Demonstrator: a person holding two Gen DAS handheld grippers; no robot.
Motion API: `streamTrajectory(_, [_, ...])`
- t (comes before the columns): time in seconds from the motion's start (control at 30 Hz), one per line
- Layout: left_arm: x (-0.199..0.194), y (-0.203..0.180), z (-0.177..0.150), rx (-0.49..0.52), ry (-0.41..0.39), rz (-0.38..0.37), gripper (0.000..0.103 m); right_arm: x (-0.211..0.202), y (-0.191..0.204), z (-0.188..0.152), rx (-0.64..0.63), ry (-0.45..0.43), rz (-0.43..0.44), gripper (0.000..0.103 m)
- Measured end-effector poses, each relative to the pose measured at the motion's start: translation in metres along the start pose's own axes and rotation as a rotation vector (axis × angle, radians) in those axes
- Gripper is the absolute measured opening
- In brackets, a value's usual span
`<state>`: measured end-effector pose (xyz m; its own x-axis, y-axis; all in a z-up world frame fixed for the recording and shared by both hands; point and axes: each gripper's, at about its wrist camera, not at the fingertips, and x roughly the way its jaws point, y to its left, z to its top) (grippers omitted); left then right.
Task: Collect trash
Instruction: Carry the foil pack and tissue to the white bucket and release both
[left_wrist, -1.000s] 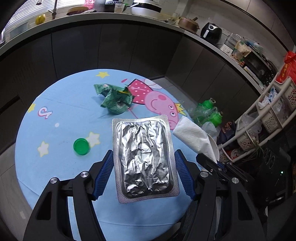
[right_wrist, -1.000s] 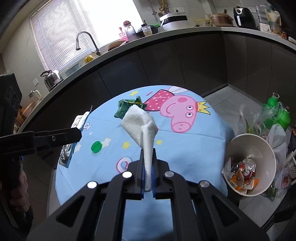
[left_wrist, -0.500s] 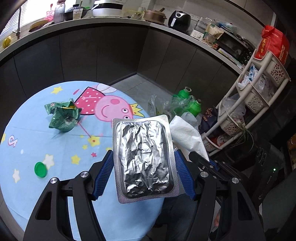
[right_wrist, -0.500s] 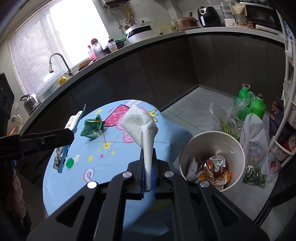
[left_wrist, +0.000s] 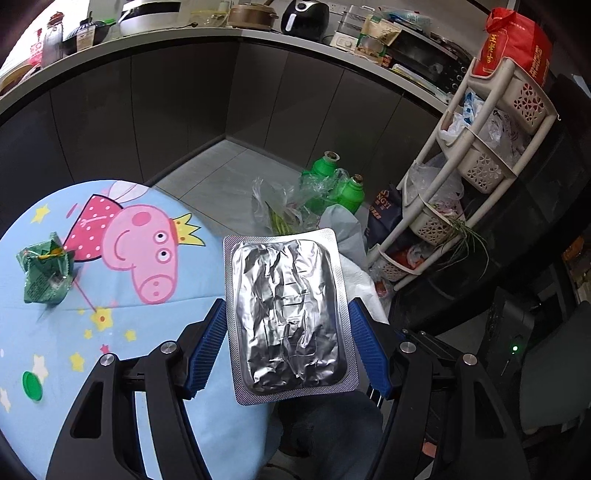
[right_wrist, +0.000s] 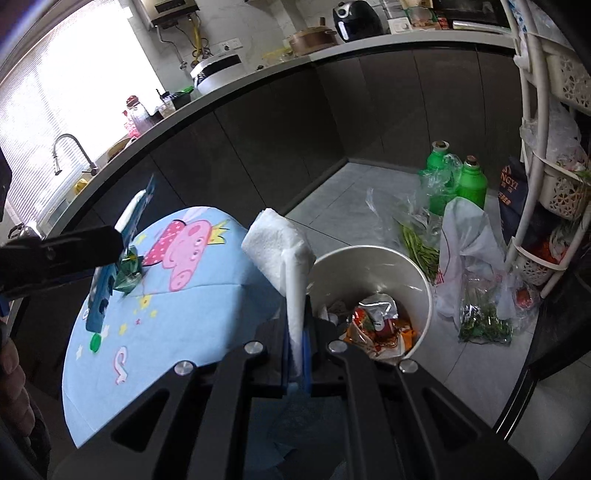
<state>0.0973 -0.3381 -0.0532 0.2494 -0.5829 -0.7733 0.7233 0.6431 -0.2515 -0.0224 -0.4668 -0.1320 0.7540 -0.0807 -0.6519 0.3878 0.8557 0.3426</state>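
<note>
The left tongs (left_wrist: 288, 332) are spread fairly wide, their blue pads pressed against the two long edges of a silver foil blister pack (left_wrist: 290, 317), which stands upright between them with its crinkled foil side facing the camera. The right tongs (right_wrist: 295, 332) are pinched almost completely together on a folded white paper towel (right_wrist: 280, 254), whose loose upper end sticks up and fans out above the pads.

Just beyond the right tongs, on the grey tiled floor, stands a round white trash bin (right_wrist: 421, 280) (already holding crumpled wrappers in red and orange). It sits right beside the edge of the round surface (left_wrist: 129, 325), which wears a light blue cloth printed with a pink cartoon pig and small stars. Seen from the right wrist, the towel is held up near the bin's rim, between the surface and the bin.

On the cloth lie a crumpled green wrapper (left_wrist: 46, 273), near the pig print, and a small green bottle cap (left_wrist: 32, 386) closer to the near edge, well apart from each other.

Farther out on the floor are two green bottles (right_wrist: 454, 181), clear plastic bags with green vegetables, and a white plastic bag (right_wrist: 465, 251). A white tiered basket rack (left_wrist: 487, 158) stands to the right, and dark cabinets under a cluttered kitchen counter curve behind everything.
</note>
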Motion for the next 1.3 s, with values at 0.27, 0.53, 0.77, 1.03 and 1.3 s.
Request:
streamTrajectory(0.27, [0.058,-0.014,0.010,0.028,0.051,-0.041,0.063,0.028,-0.037,-0.007,0.060,0.030,-0.053,0.007])
streamTrajectory(0.53, [0.119,-0.008,0.013,0.009,0.120,-0.035,0.064,0.052,-0.066,-0.010,0.097,0.055,-0.094,0.007])
streamTrajectory(0.77, [0.141,-0.010,0.015,0.016,0.116,0.003,0.083,0.074,-0.077,-0.012,0.120,0.080,-0.087,0.007])
streamTrajectory(1.03, [0.130,0.003,0.022,-0.031,0.057,0.025,0.094,0.090,-0.078,-0.012,0.122,0.101,-0.082,0.008])
streamTrajectory(1.3, [0.119,0.009,0.023,-0.038,0.039,0.040,0.094,0.113,-0.073,-0.015,0.113,0.124,-0.072,0.014])
